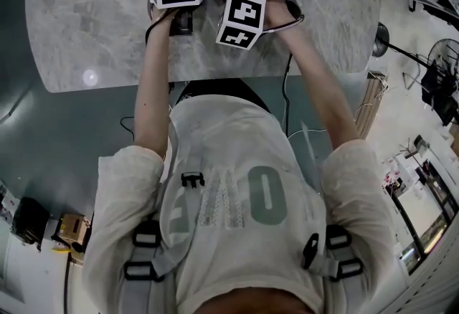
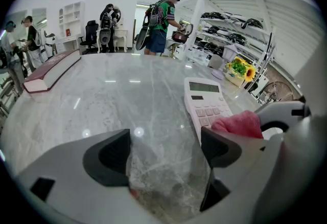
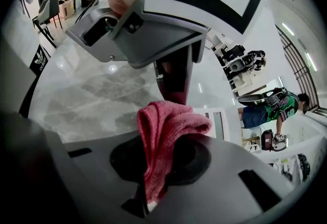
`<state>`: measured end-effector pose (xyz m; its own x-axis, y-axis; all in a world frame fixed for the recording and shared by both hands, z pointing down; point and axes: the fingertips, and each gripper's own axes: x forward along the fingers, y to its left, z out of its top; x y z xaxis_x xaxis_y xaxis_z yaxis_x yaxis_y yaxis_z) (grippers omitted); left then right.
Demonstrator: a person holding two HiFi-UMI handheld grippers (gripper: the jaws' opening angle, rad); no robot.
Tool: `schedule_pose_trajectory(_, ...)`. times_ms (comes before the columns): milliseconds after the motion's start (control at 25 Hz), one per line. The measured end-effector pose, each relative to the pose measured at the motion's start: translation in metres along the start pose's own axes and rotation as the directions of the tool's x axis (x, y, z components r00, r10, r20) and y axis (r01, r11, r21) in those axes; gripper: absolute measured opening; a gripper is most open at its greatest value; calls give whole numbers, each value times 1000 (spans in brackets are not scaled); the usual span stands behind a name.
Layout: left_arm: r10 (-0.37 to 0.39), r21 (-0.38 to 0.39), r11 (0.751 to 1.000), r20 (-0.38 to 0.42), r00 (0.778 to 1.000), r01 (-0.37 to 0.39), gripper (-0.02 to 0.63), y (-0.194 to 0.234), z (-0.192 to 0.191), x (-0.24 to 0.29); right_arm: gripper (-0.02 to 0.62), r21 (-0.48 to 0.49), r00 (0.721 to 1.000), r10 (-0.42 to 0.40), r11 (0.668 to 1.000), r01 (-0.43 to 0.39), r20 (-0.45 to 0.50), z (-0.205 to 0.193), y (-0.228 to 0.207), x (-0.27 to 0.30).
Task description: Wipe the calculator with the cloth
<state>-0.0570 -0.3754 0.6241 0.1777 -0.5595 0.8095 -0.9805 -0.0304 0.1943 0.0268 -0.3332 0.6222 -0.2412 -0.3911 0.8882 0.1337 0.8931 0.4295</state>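
Right claw (image 3: 159,162) pinches a crumpled pink-red cloth (image 3: 166,123) at the near end of the pale pink calculator (image 2: 204,101); left claw (image 2: 166,152) gapes wide over grey marble tabletop (image 2: 112,100) just left of it.

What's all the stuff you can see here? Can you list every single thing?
table: one, grey marble, under everything
calculator: one, white, on the table, right of middle
cloth: one, pink, at the calculator's near end
book: one, dark red, far left of the table
sunflowers: one bunch, yellow, by the table's far right edge
left gripper: one, grey, jaws apart over bare table
right gripper: one, grey, jaws shut on the cloth
arms: two, bare, reaching over the table
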Motion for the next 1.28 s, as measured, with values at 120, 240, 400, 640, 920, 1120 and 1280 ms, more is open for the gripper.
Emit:
schedule_pose_trajectory(120,1,0,1000,2,1000,-1,434,0,0,-1,52,7,1000,-3,1000,3,5,1,0,-1)
schedule_pose_trajectory(240,7,-1,1000,-5,1000,-7,434,0,-1,-2,52,-12,1000,1,1000,-1,3,0,1,-1)
schedule_pose_trajectory(400,7,-2,1000,-6,1000,-7,434,-1,0,-1,54,-18,1000,-18,1000,18,6,-3,-16,-4)
schedule_pose_trajectory(640,8,-4,1000,-16,1000,-8,434,0,-1,-1,53,54,988,-148,987,149,-33,-30,-88,-11)
schedule_pose_trajectory(920,9,-8,1000,-25,1000,-9,434,0,-3,-1,54,7,967,-239,970,241,-92,-59,-134,-11)
schedule_pose_trajectory(1120,9,-8,1000,-27,1000,-9,434,1,-2,0,54,1,968,-231,973,233,-101,-64,-135,-2)
schedule_pose_trajectory(1280,10,-9,1000,-29,1000,-11,434,2,-1,-1,52,-6,970,-220,975,221,-107,-65,-131,4)
